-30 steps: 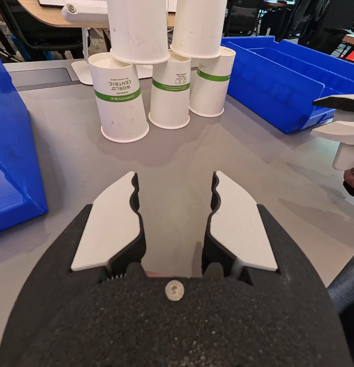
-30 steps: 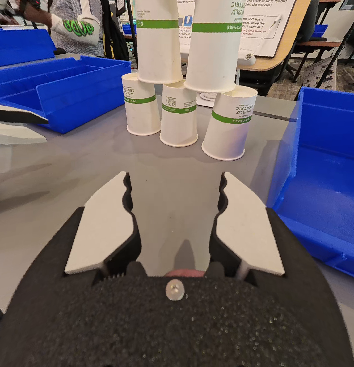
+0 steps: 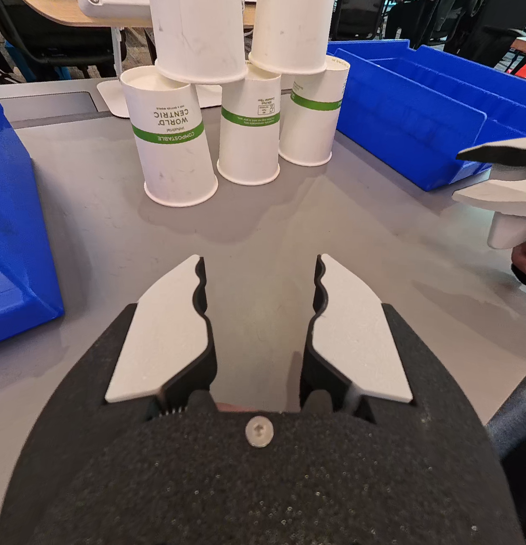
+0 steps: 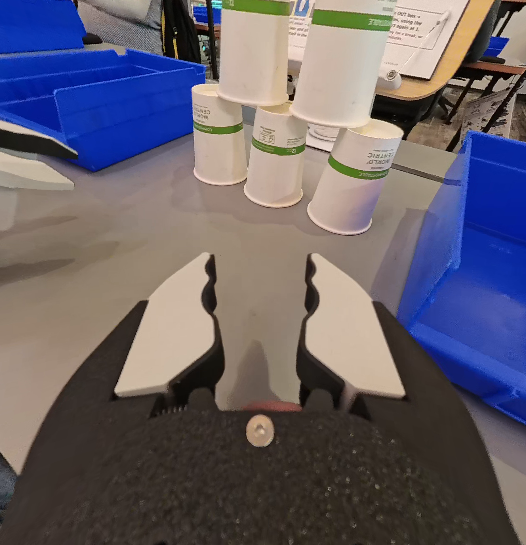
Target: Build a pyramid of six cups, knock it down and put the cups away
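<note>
White paper cups with green bands stand upside down as a pyramid on the grey table [image 3: 79, 236]. Three cups form the bottom row: left cup [image 3: 173, 147], middle cup [image 3: 248, 132], right cup [image 3: 312, 118]. Two cups [image 3: 200, 38] [image 3: 291, 32] sit on them; anything higher is cut off. The right wrist view shows the same stack: bottom cups [image 4: 219, 138] [image 4: 275, 159] [image 4: 353, 182], upper cups [image 4: 253, 56] [image 4: 341, 67]. My left gripper [image 3: 259, 259] is open and empty, short of the stack. My right gripper [image 4: 259, 258] is open and empty, also short of it.
A blue bin [image 3: 418, 112] stands right of the cups and another blue bin [image 3: 17, 236] at the left. In the right wrist view they show as a left bin [image 4: 93, 91] and a right bin [image 4: 477, 265]. Each gripper shows at the other view's edge [image 3: 500, 188] [image 4: 26, 153].
My right gripper has moved closer to the stack and its jaws have narrowed a little. My left gripper has barely moved. The cups stand as before.
</note>
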The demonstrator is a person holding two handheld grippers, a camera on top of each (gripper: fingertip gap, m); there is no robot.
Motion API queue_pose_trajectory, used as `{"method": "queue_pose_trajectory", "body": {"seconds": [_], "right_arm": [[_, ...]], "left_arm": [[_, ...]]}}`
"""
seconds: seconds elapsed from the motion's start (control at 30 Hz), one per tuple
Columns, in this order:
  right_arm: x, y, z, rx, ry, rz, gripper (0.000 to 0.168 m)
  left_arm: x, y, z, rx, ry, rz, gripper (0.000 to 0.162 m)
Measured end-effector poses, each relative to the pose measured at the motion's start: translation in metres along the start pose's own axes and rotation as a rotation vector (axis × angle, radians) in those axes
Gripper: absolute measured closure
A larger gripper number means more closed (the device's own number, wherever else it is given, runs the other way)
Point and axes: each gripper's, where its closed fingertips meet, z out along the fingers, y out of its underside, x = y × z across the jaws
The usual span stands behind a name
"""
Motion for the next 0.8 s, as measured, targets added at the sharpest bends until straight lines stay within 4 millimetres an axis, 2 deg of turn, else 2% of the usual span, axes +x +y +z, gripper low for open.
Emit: {"method": "queue_pose_trajectory", "body": {"seconds": [0.13,0.47,0.57,0.6,0.63,0.67,0.73,0.8], "right_arm": [[-0.004,0.003,0.002,-0.019,-0.001,-0.043,0.12],[-0.01,0.006,0.004,-0.031,-0.007,-0.07,0.12],[-0.013,0.004,0.003,-0.025,-0.018,-0.084,0.128],[-0.016,0.003,0.001,-0.027,-0.033,-0.101,0.139],[-0.022,0.002,-0.001,-0.031,-0.055,-0.143,0.16],[-0.028,0.0,-0.004,-0.033,-0.061,-0.195,0.168],[-0.043,-0.003,-0.013,-0.058,-0.035,-0.308,0.168],[-0.065,-0.012,-0.026,-0.055,-0.011,-0.437,0.168]], "left_arm": [[0.0,0.0,0.0,-0.002,0.0,0.007,0.092],[0.0,0.001,0.001,-0.007,0.006,0.009,0.092],[0.0,0.001,0.001,-0.009,0.003,0.013,0.092],[0.001,0.002,0.0,-0.011,0.003,0.014,0.092],[0.0,0.002,-0.001,-0.011,0.001,0.014,0.092],[0.0,0.0,-0.002,-0.005,-0.001,0.013,0.092],[-0.001,-0.001,-0.007,0.001,-0.011,0.002,0.093],[-0.001,-0.003,-0.012,0.012,-0.011,-0.026,0.094]]}}
